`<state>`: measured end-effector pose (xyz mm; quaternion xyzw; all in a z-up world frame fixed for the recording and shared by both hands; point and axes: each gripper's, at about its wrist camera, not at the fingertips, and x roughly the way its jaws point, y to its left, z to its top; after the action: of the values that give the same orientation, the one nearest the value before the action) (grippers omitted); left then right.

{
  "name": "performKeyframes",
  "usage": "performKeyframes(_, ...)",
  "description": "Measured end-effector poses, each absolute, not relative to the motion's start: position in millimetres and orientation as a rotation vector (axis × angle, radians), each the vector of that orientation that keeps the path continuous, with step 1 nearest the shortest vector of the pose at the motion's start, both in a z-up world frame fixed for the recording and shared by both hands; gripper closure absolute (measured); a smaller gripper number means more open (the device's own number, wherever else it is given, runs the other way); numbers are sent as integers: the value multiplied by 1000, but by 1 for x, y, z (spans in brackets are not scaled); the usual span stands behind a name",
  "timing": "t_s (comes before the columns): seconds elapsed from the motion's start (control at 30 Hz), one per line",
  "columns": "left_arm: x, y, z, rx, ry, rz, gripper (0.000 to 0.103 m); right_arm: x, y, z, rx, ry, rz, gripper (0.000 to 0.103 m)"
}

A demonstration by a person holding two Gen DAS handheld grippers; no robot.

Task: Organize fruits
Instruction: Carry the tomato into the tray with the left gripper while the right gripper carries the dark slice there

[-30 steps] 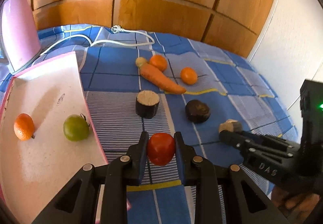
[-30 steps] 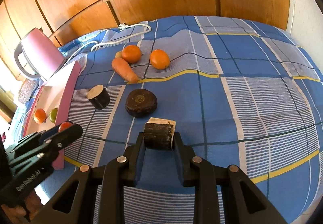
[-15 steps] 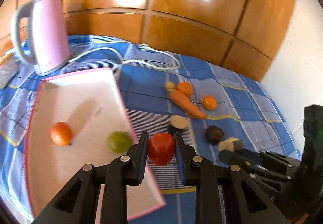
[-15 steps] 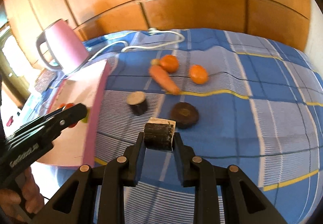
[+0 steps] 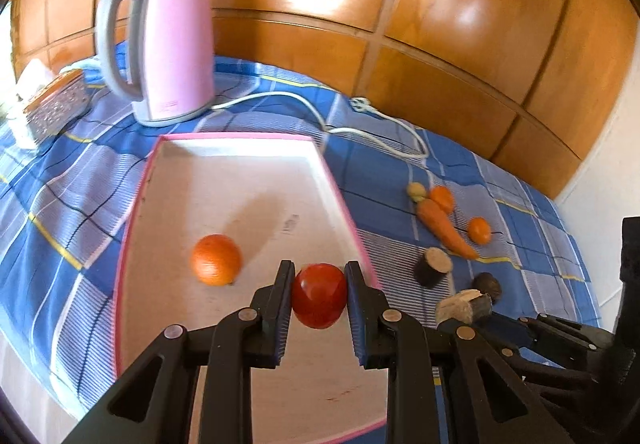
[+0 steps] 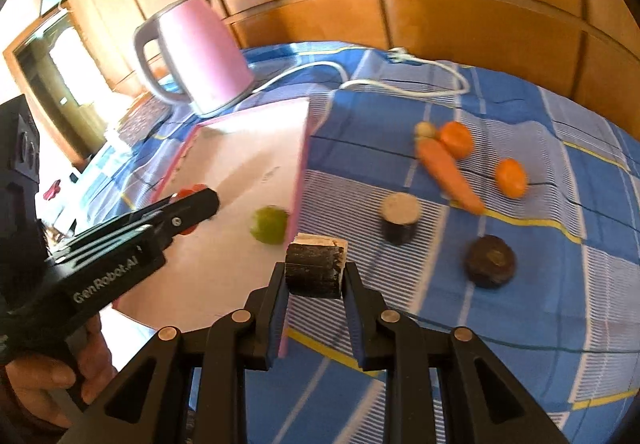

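My left gripper (image 5: pixel 319 294) is shut on a red tomato (image 5: pixel 319 300) and holds it above the pink-rimmed white tray (image 5: pixel 240 180). An orange (image 5: pixel 216 259) lies in the tray; a green fruit (image 6: pixel 269 225) lies there too, seen only in the right wrist view. My right gripper (image 6: pixel 316 278) is shut on a dark cut chunk (image 6: pixel 316 269) with a pale face, held over the tray's right rim (image 6: pixel 298 180). On the blue cloth lie a carrot (image 5: pixel 444 228), two oranges (image 5: pixel 479 230) (image 5: pixel 442 198), a dark stub (image 5: pixel 433 266) and a dark round piece (image 6: pixel 490 261).
A pink kettle (image 5: pixel 164 40) stands behind the tray, its white cord (image 5: pixel 360 116) trailing across the cloth. A small box (image 5: pixel 52 104) lies at far left. Wooden panels (image 5: pixel 360 4) close the back. The left gripper's body (image 6: pixel 120 244) shows at left in the right wrist view.
Both grippers moved left with their loads. The left one now holds the tomato over the tray, and the right one has come to the tray's right rim.
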<state>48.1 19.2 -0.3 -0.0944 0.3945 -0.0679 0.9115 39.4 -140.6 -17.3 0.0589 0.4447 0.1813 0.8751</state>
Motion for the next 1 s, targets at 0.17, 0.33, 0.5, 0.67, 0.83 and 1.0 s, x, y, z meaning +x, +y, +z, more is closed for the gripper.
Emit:
performKeyframes(0.17,56,47,-1,-240,818,-85,78,52,-116,-17,94,946,420,76)
performKeyframes(0.33,64,75,0,-280,805,-28,77,65,-89,-12,57,949,457,76)
performKeyframes(0.5,70,95,1,-306,792,20,74,84,-64,-7,41,928,481,76)
performKeyframes(0.67,64,110,-2,-330,785,69,56,94,-52,-5,44,909,470,69)
performKeyframes(0.83,56,111,-7,-311,799,119,54,86,-55,-12,40,930,449,67)
performKeyframes(1.0,45,103,-5,-269,767,144,37,67,-62,-10,20,902,413,66)
